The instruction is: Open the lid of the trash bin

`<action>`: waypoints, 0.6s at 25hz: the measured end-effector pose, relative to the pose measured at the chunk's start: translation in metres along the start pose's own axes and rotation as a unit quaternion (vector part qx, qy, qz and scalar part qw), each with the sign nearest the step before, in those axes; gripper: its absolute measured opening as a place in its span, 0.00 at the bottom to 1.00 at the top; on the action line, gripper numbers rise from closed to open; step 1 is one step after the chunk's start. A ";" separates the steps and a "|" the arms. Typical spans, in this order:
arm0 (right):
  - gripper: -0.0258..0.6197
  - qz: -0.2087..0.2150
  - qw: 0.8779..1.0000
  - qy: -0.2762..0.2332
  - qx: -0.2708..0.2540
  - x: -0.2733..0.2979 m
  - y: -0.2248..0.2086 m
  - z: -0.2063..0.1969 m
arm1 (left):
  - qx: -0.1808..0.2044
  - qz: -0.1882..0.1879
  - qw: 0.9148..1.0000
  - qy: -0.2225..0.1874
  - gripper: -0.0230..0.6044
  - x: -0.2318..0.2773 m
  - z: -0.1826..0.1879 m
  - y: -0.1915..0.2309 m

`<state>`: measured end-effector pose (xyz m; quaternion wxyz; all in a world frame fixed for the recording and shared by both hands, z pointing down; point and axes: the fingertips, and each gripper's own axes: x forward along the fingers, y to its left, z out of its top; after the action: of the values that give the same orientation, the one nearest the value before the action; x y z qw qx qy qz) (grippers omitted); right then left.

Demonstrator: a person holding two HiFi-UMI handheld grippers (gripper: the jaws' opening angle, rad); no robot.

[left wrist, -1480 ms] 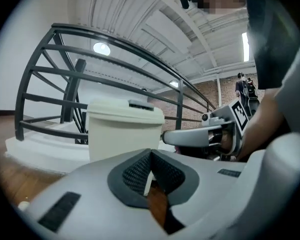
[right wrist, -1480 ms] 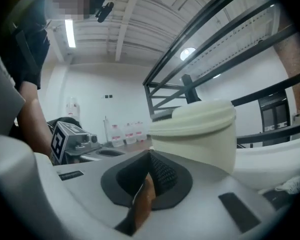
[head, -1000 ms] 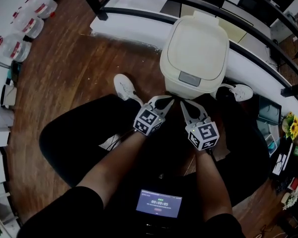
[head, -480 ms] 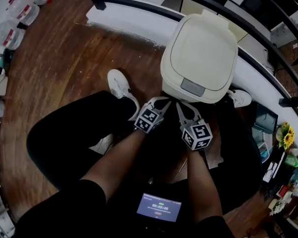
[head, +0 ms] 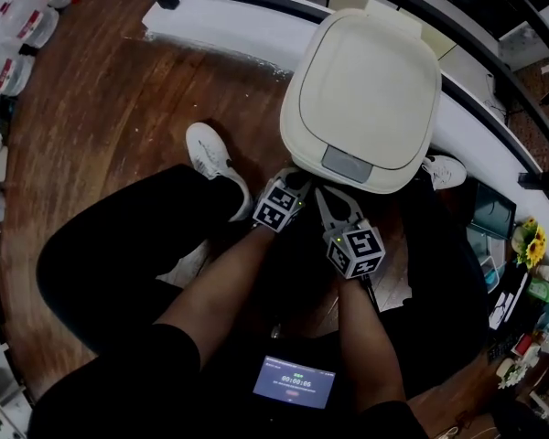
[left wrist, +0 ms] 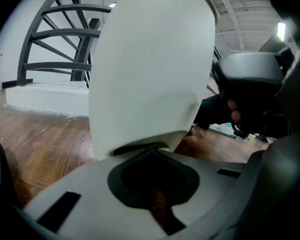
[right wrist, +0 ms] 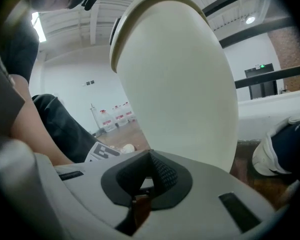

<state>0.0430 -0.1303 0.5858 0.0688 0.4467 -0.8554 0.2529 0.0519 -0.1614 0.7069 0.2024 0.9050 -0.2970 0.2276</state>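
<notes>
Here, brown wooden plank floor [head: 119, 108]. White sneaker [head: 210, 158] at far left. Left gripper [left wrist: 150, 152]: jaws pressed together, nothing between them, tips close to the lower front wall of the cream plastic trash bin [left wrist: 150, 74]; contact can't be told. Right gripper [right wrist: 150, 155] just beside it, jaws likewise closed and empty, aimed at the same wall below the grey rectangular latch button [head: 347, 165]. Bin upright between the person's feet, domed lid [head: 366, 62] down, near a white curved ledge [head: 220, 30]. Second white sneaker [head: 446, 169] at right.

Trash bin [left wrist: 150, 69] top beyond the left gripper view's upper edge; base beneath its lid [head: 366, 71] overhead.
</notes>
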 end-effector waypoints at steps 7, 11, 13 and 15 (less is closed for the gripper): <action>0.08 -0.009 1.000 0.013 0.018 -0.002 -0.011 -0.010 | -0.017 0.019 0.999 0.035 0.10 0.022 -0.006 0.011; 0.08 -0.005 1.000 0.027 0.015 -0.002 -0.013 -0.013 | -0.025 0.025 0.998 0.047 0.10 0.028 -0.006 0.014; 0.08 0.001 0.999 0.031 0.006 -0.002 -0.011 -0.013 | -0.024 0.027 0.998 0.053 0.10 0.029 -0.009 0.014; 0.08 0.004 0.999 0.032 0.003 -0.003 -0.010 -0.013 | -0.021 0.029 0.998 0.057 0.10 0.030 -0.010 0.013</action>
<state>0.0517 -0.1268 0.5995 0.0942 0.4347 -0.8541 0.2696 0.0620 -0.1794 0.7342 0.2313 0.8772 -0.3153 0.2785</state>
